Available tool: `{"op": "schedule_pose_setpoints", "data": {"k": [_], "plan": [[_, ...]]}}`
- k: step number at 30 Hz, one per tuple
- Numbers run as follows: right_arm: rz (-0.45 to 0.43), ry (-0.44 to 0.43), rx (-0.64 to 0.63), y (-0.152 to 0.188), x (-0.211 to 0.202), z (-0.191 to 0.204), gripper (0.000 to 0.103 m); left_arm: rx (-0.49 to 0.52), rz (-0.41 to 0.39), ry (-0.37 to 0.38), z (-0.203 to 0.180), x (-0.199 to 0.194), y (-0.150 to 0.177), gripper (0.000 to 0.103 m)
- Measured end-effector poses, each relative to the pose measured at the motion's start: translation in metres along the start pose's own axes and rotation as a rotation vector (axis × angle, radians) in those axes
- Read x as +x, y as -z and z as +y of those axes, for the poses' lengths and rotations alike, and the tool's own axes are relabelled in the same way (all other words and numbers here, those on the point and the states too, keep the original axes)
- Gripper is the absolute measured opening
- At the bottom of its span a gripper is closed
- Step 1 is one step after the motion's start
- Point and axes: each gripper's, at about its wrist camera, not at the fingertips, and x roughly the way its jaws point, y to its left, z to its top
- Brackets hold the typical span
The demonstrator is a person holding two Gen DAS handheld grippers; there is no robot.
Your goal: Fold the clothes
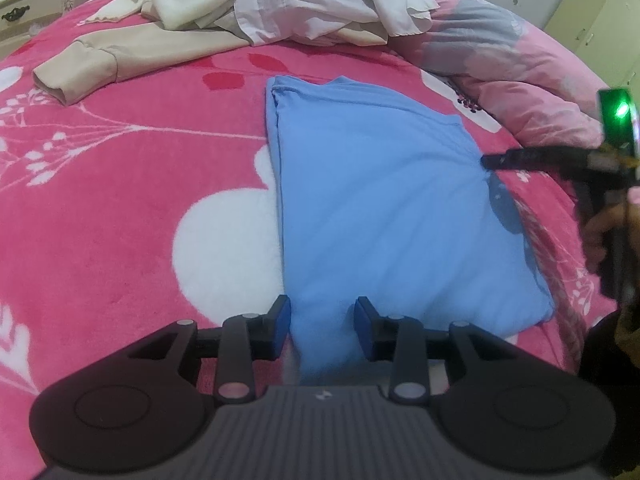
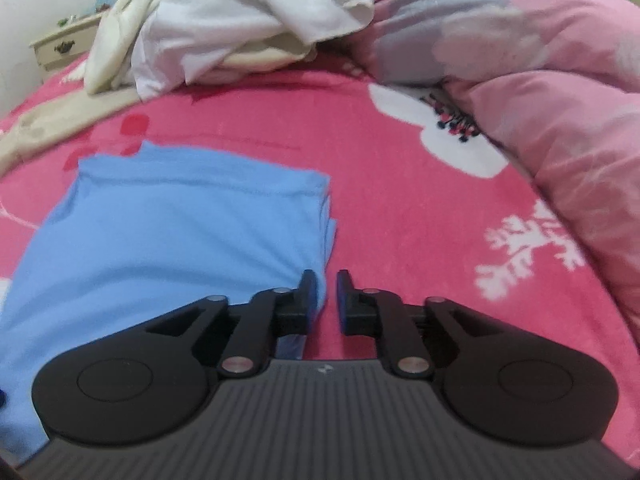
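Observation:
A light blue garment (image 1: 380,200) lies folded into a rough rectangle on the pink flowered blanket (image 1: 120,200). My left gripper (image 1: 322,320) is at its near edge, shut on a bunched strip of the blue cloth that fills the gap between the pads. In the right wrist view the blue garment (image 2: 160,240) lies to the left. My right gripper (image 2: 325,292) sits at its right edge, jaws a narrow gap apart, with the cloth edge beside the left finger and pink blanket showing between. From the left wrist view, the right gripper (image 1: 490,160) points at the garment's right edge.
A pile of white and cream clothes (image 1: 280,0) lies at the far side, with a beige sleeve (image 1: 80,68) stretched to the left. A pink quilt (image 2: 560,120) is bunched along the right. A cream nightstand (image 1: 24,12) stands far left. A person's hand (image 1: 600,232) holds the right gripper.

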Motion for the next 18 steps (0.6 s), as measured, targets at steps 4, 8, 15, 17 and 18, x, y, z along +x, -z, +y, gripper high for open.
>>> {"op": "schedule_pose_setpoints", "data": {"k": [4, 8, 15, 17, 18], "plan": [[-0.068, -0.050, -0.001, -0.016, -0.008, 0.003, 0.014, -0.001, -0.001, -0.001, 0.000, 0.000, 0.000, 0.036], [-0.041, -0.112, 0.008, -0.028, 0.036, 0.002, 0.013, -0.001, -0.001, -0.002, 0.000, -0.001, 0.001, 0.037], [0.002, -0.131, 0.263, -0.023, 0.025, -0.051, 0.032, -0.035, 0.001, 0.026, 0.008, 0.000, 0.001, 0.037], [0.039, -0.210, 0.261, -0.011, -0.008, -0.051, 0.032, -0.042, 0.003, 0.033, 0.010, 0.001, 0.000, 0.037], [0.075, -0.253, 0.257, -0.003, -0.021, -0.047, 0.032, -0.044, 0.004, 0.035, 0.010, 0.002, 0.000, 0.037]]}}
